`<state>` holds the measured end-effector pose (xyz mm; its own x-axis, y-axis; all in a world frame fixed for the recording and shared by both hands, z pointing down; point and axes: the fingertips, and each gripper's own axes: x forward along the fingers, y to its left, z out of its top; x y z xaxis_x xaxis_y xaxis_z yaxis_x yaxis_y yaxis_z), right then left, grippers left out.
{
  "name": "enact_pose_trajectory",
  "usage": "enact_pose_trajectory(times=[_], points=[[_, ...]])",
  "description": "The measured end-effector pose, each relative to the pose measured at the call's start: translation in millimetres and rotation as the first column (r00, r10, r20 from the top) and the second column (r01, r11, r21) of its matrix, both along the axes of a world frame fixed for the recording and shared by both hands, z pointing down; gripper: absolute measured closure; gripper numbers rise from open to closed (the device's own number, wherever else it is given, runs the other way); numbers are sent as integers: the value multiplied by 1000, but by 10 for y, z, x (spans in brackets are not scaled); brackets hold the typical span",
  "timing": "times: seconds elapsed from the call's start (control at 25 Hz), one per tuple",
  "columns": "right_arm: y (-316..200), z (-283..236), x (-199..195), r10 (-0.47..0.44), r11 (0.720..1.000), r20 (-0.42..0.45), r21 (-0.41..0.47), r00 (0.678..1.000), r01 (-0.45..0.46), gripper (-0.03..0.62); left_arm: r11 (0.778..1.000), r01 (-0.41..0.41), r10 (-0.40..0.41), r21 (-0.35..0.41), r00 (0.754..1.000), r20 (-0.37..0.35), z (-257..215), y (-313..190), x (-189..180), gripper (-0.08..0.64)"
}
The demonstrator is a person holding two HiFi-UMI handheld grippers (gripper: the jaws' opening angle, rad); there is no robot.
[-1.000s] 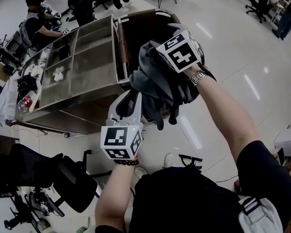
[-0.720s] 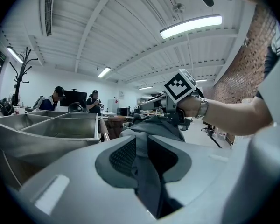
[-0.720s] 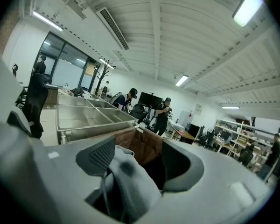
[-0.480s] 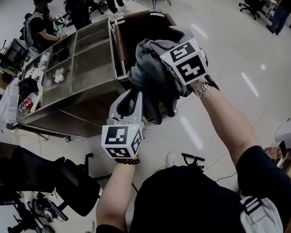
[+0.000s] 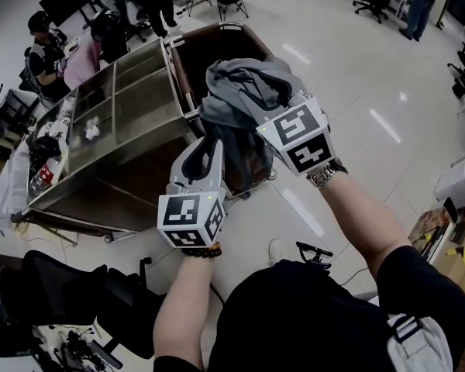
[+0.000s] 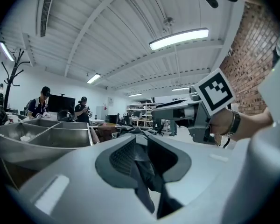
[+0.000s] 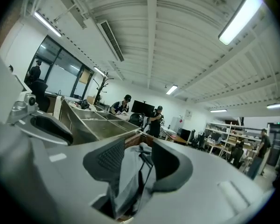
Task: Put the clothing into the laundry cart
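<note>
A bundle of grey clothing (image 5: 244, 91) hangs in the air, held between both grippers, over the near edge of the laundry cart's brown bin (image 5: 217, 49). My left gripper (image 5: 211, 139) grips its lower left part; dark cloth (image 6: 142, 164) fills the gap between its pads. My right gripper (image 5: 256, 113) holds the bundle from the right, and its jaws have just been closing on lighter grey cloth (image 7: 130, 167) pressed between the pads. In the left gripper view the right gripper (image 6: 196, 113) shows beside the cloth. Most of both grippers' fingertips are buried in the fabric.
The cart's steel compartments (image 5: 132, 107) lie left of the bin, with small items in the far ones. People sit at desks at the upper left (image 5: 43, 37). A black office chair (image 5: 101, 301) stands at lower left, and a black object (image 5: 310, 253) lies on the pale floor.
Both grippers have carried the clothing up and toward the cart; the bundle now rides higher, over the bin's near edge. The right gripper sits lower on the bundle than before.
</note>
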<state>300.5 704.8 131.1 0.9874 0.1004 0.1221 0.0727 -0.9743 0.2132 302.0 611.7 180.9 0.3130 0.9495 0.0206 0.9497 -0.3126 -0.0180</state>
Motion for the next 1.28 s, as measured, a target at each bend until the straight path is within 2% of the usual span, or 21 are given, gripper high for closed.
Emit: enact_pose_trajectory(times=[0.32,0.56,0.96,1.28], points=[[-589,89,-596,36,999,-69,-18,997,-38,520,998,-61,60,-25,998,-14,-117,-308,-419,485],[-996,205,-928,31,999,-79,-17,996,-33,591,995,-93,91,-44,995,-29,-213,-531,-684,496],[-1412,180,-1284,39,999,-103,-16,994,-41,592,992,-116,112,-57,991,-69,-308,-816,-1007,555],[-1570,140,-1425,36,999,-118,-16,992,-38,592,988,-142,135,-59,986,-102,-384,-914,-1181,557]])
